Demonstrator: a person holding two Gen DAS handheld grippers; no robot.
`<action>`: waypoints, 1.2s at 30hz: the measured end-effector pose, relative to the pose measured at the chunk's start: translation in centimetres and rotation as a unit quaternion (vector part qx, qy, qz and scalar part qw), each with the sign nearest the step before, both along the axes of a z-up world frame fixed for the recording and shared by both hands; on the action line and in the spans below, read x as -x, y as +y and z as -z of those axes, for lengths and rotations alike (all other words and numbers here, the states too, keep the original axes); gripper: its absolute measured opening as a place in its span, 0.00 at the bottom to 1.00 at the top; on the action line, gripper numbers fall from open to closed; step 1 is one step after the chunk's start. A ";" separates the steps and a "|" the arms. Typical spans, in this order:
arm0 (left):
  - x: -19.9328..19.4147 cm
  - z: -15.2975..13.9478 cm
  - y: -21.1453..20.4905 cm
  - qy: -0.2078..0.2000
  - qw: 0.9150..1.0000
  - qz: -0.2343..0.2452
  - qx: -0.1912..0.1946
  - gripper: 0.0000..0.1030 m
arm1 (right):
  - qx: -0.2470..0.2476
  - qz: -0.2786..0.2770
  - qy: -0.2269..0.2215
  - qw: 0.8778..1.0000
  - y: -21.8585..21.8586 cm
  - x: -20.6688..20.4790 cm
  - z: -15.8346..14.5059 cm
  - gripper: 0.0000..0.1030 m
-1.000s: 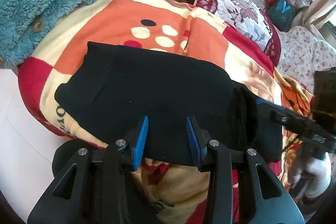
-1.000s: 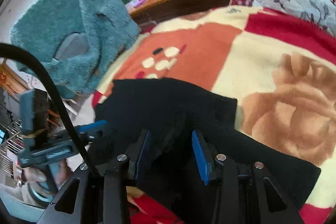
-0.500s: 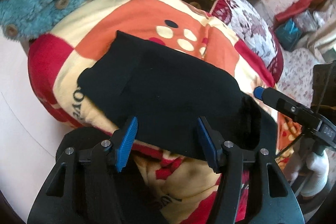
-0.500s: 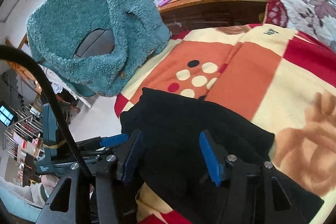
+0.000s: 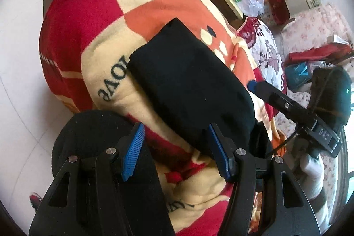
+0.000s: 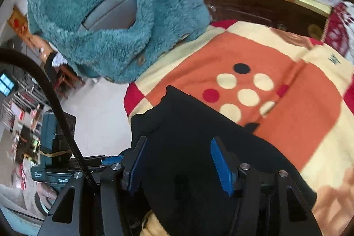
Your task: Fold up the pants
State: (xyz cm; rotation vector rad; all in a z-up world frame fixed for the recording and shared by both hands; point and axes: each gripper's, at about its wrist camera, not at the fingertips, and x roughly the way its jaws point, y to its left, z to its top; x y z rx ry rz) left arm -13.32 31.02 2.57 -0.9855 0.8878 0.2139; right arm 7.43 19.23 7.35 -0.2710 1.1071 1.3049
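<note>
Pants [image 5: 190, 85], black and folded into a thick bundle, are laid on a patterned blanket [image 5: 106, 41], beside its orange panel of dots. The left hand-held gripper [image 5: 174, 152] is held at the bundle's near edge, tilted downward; its jaws are spread, with only blanket seen between the blue pads. The right hand-held gripper [image 6: 177, 165] is angled down over the pants, jaws spread, cloth lying beneath them but not pinched. A teal fleece jacket [image 6: 115, 6] is seen beyond the blanket's far edge.

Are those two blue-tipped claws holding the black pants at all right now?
No. The left gripper and right gripper both stand open, gripping nothing; the folded black pants lie free on the blanket.
</note>
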 end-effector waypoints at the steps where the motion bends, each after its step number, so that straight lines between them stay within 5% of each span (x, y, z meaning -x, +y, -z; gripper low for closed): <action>1: -0.1 0.1 0.1 -0.002 1.000 -0.002 0.003 0.57 | 0.002 -0.006 -0.001 1.000 0.6 0.0 0.1 0.54; 14: -1.2 0.3 1.0 -0.018 1.000 -0.011 0.003 0.63 | 0.068 -0.110 -0.086 0.988 9.2 0.1 2.4 0.63; 19: -1.1 0.4 1.2 -0.022 1.000 -0.012 0.010 0.63 | 0.084 -0.152 -0.071 0.982 12.3 -0.4 4.3 0.63; 21: -1.2 0.4 1.1 -0.022 1.000 -0.008 0.002 0.63 | 0.094 -0.173 -0.061 0.979 13.0 -0.3 5.5 0.56; 23: -1.3 0.3 0.9 -0.020 1.000 -0.003 -0.008 0.63 | 0.080 -0.193 -0.081 0.975 13.2 0.0 5.5 0.28; 25: -1.3 0.2 0.8 -0.019 1.000 0.001 -0.014 0.63 | 0.076 -0.187 -0.080 0.976 13.1 -0.1 5.4 0.21; 36: -1.5 -0.8 1.8 -0.033 0.996 -0.006 -0.085 0.63 | -0.026 -0.169 -0.064 0.983 8.3 0.4 -0.5 0.15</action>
